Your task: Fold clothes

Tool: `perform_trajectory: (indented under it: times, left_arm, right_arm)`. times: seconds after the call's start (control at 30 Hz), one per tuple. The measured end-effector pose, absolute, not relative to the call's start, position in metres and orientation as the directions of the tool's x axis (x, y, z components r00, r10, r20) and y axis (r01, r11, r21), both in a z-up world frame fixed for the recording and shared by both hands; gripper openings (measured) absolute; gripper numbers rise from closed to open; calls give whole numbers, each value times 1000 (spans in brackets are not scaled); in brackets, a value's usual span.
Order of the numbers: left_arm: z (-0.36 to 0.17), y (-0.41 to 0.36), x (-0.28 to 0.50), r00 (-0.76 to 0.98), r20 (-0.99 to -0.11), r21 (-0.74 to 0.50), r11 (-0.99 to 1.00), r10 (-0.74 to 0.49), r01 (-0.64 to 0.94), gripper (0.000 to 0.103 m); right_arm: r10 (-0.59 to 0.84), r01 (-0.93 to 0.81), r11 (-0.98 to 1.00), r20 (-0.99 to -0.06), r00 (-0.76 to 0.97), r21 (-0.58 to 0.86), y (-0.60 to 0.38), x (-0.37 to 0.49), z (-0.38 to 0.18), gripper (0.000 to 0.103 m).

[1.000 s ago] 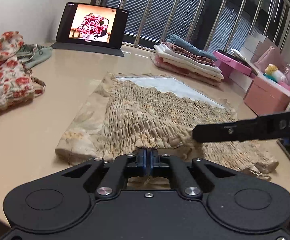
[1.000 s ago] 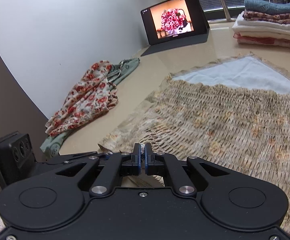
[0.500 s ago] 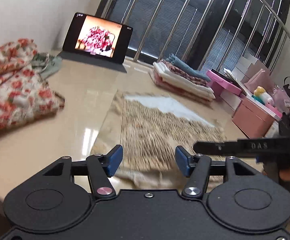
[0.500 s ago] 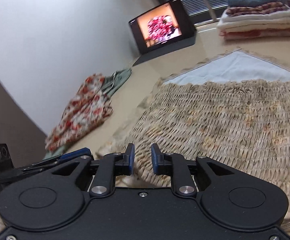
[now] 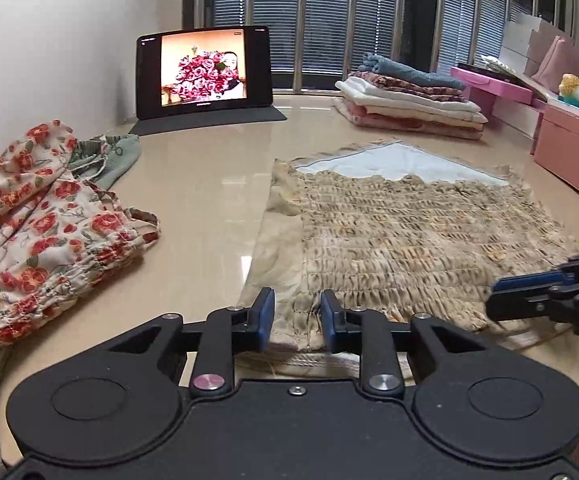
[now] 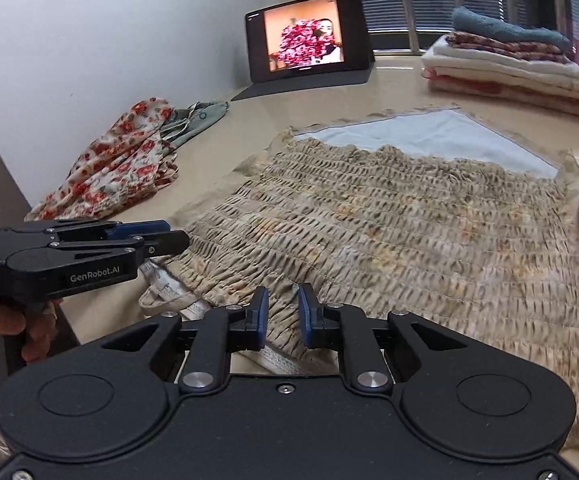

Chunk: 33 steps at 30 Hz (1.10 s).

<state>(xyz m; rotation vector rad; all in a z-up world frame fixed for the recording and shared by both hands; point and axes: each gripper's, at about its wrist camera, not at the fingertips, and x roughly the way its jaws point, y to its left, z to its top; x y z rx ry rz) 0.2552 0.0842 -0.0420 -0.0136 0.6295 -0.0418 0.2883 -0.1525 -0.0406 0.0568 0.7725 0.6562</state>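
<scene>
A beige smocked garment [image 5: 409,232] [image 6: 389,232] lies flat on the glossy table, with a pale blue lining showing at its far end. My left gripper [image 5: 298,318] hovers at the garment's near left hem. Its jaws are closing, the hem shows in the gap, and the blue pads do not press on it. My right gripper [image 6: 284,316] is over the near hem further right. Its jaws are also closing, a narrow gap apart, with fabric behind the gap and nothing pinched. Each gripper appears from the side in the other's view: right gripper [image 5: 495,296], left gripper [image 6: 175,234].
A red floral garment [image 5: 37,208] and a green one [image 5: 117,152] lie bunched at the left. A lit tablet [image 5: 205,70] stands at the back. A stack of folded clothes [image 5: 409,96] sits at the back right, beside pink boxes [image 5: 569,140].
A second ago both grippers were shut at the garment's near hem. Both then opened and let go; the left spread wide and has since narrowed. The garment lies flat.
</scene>
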Motion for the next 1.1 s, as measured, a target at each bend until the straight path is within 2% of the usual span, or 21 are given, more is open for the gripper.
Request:
perform_trajectory:
  times: [0.13, 0.2, 0.27, 0.37, 0.43, 0.53, 0.57, 0.6, 0.63, 0.67, 0.7, 0.73, 0.77, 0.8, 0.87, 0.97, 1.03, 1.1]
  left_arm:
    - [-37, 88, 245, 827, -559, -102, 995, -56, -2, 28]
    - [-31, 89, 240, 847, -523, -147, 989, -100, 26, 39]
    - [-27, 82, 238, 855, -494, -161, 983, -159, 90, 40]
    - [-30, 63, 243, 832, -523, -104, 982, -187, 155, 40]
    - [-40, 56, 252, 797, -589, -61, 991, -134, 121, 39]
    - [-38, 56, 249, 810, -573, -75, 992, -125, 101, 40]
    - [-34, 59, 246, 820, -557, -101, 990, -135, 94, 43]
    - [-29, 63, 242, 831, -538, -128, 988, -143, 87, 55]
    - [-25, 66, 239, 842, -518, -155, 985, -150, 80, 61]
    - [-20, 69, 235, 856, -497, -164, 984, -143, 70, 75]
    - [-16, 71, 230, 868, -478, -167, 984, -135, 62, 86]
    - [-12, 72, 225, 877, -460, -173, 983, -137, 63, 90]
    - [-10, 73, 221, 881, -449, -183, 981, -147, 70, 93]
    - [-8, 73, 218, 880, -447, -196, 977, -162, 80, 95]
    - [-4, 71, 214, 873, -447, -224, 969, -198, 105, 96]
    - [-2, 59, 207, 854, -454, -243, 958, -254, 155, 97]
    - [-2, 47, 204, 836, -463, -240, 950, -293, 200, 97]
    - [-3, 32, 202, 817, -474, -225, 942, -328, 248, 97]
  right_arm:
    - [578, -492, 810, -568, 585, 318, -168, 278, -34, 25]
    - [565, -469, 823, -536, 627, 320, -178, 272, -30, 32]
    - [531, -438, 846, -552, 643, 304, -184, 273, -32, 33]
    - [474, -399, 878, -600, 644, 265, -186, 276, -42, 32]
    - [464, -392, 883, -607, 645, 258, -187, 274, -44, 32]
    - [476, -381, 879, -586, 656, 287, -196, 268, -41, 33]
    - [490, -385, 871, -560, 668, 304, -202, 263, -37, 34]
    - [495, -388, 869, -533, 686, 307, -209, 258, -31, 38]
    - [487, -384, 873, -511, 708, 299, -216, 251, -25, 42]
    - [478, -380, 878, -489, 730, 291, -224, 245, -18, 50]
    - [457, -372, 889, -477, 751, 268, -231, 239, -12, 52]
    - [421, -356, 907, -478, 771, 225, -238, 234, -8, 53]
    - [385, -340, 923, -477, 790, 181, -245, 229, -3, 58]
    - [342, -323, 938, -484, 806, 125, -250, 225, -1, 68]
    - [243, -295, 955, -512, 824, -22, -255, 218, -2, 78]
    - [160, -314, 928, -548, 821, -200, -252, 209, -12, 78]
    - [152, -347, 903, -569, 808, -252, -246, 210, -18, 78]
    - [167, -388, 879, -584, 795, -277, -238, 214, -24, 73]
